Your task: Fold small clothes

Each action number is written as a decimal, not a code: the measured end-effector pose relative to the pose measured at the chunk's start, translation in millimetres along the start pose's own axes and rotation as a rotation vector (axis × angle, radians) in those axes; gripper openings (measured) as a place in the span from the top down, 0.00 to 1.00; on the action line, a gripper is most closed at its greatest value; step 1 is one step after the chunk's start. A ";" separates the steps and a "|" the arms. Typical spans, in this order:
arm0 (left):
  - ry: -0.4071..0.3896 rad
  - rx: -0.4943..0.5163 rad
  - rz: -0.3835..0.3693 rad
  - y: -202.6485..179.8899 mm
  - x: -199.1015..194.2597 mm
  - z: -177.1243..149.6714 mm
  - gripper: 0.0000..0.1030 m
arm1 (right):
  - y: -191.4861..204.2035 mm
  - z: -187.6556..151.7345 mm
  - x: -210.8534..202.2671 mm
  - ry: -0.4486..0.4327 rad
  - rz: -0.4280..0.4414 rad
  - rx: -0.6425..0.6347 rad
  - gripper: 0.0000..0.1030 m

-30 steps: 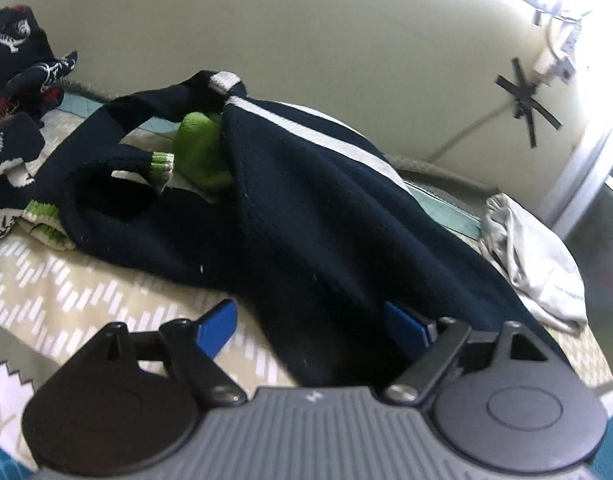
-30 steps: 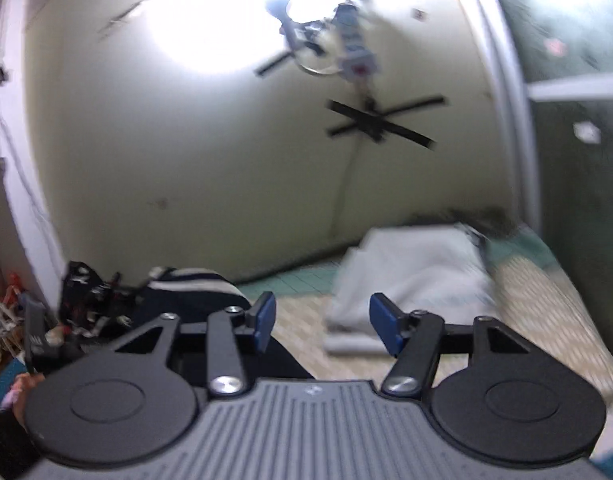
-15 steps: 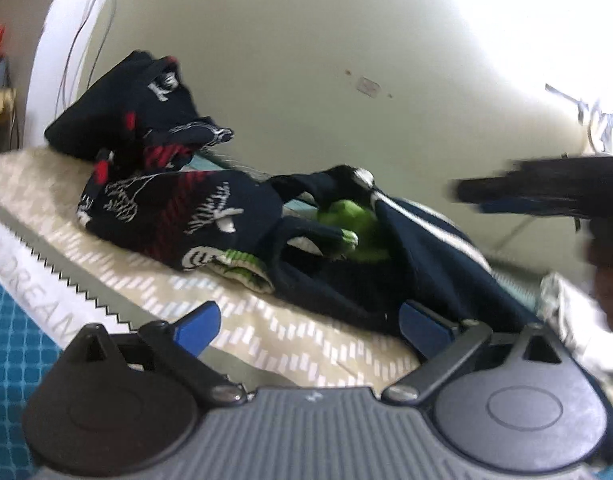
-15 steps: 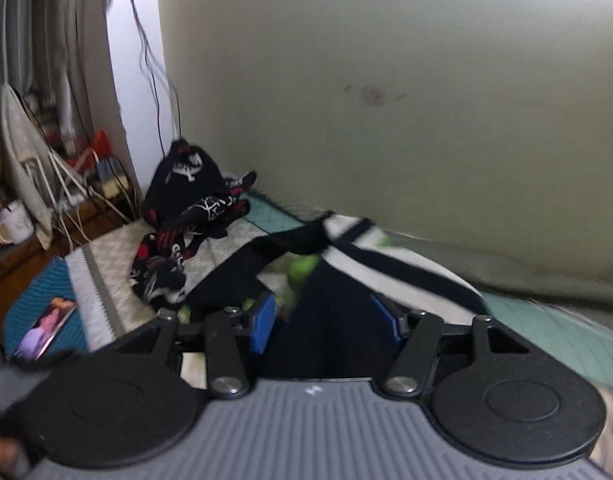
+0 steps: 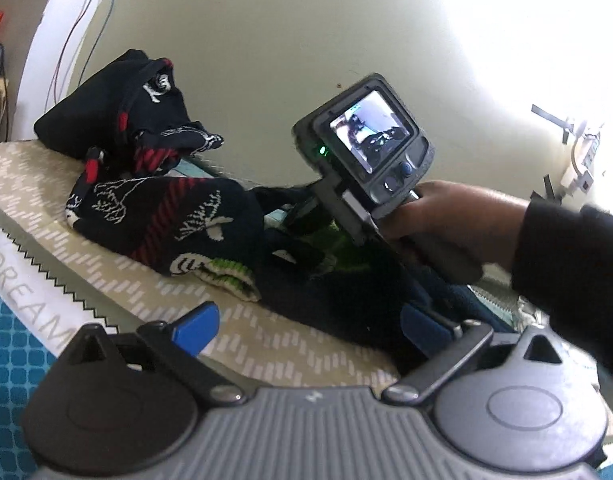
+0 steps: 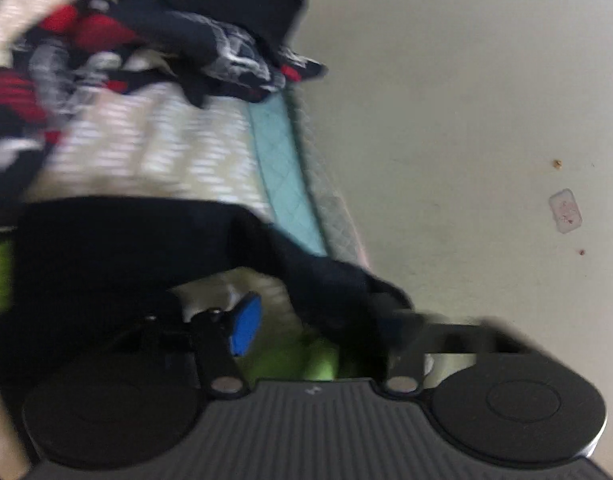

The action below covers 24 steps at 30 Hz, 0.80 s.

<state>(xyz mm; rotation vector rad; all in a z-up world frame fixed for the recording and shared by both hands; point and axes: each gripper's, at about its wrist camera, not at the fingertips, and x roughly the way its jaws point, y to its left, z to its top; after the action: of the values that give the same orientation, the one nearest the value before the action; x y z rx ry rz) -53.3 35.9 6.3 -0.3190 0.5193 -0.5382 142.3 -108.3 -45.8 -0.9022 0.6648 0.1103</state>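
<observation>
On bedcover (image 5: 118, 280), dark garments (image 5: 158, 216) heaped

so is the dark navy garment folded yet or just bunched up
Bunched up, not folded: the navy garment lies crumpled in loose creases on the patterned bedcover, with green fabric showing inside it.

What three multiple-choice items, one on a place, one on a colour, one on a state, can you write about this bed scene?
1. The red-striped dark garment lies: A on the beige bedcover; B on the floor; C on a chair.
2. The pads of the left tongs are: A red; B blue; C green.
3. The left tongs are: A shut on cloth; B shut empty; C open.
Key: A, it rests on the patterned cover; B, both pads show blue; C, the jaws, which have just been opening, stand apart with nothing clamped between them.
</observation>
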 end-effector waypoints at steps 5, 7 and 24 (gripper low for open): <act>0.001 -0.026 -0.004 2.9 -0.3 1.4 0.03 | -106.1 -16.1 -60.4 -0.190 -0.013 0.507 1.00; 0.003 -0.029 -0.011 3.7 -0.6 1.5 0.03 | -157.3 -44.5 -108.9 -0.280 -0.009 0.690 1.00; 0.025 0.330 0.140 -69.7 54.9 28.0 0.00 | -253.4 -298.4 -391.3 -0.558 -0.167 1.144 1.00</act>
<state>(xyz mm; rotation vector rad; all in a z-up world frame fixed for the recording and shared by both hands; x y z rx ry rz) -25.7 -47.3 37.4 0.0383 0.4643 -0.4828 -224.1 -422.4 225.1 0.1957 0.0537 -0.1618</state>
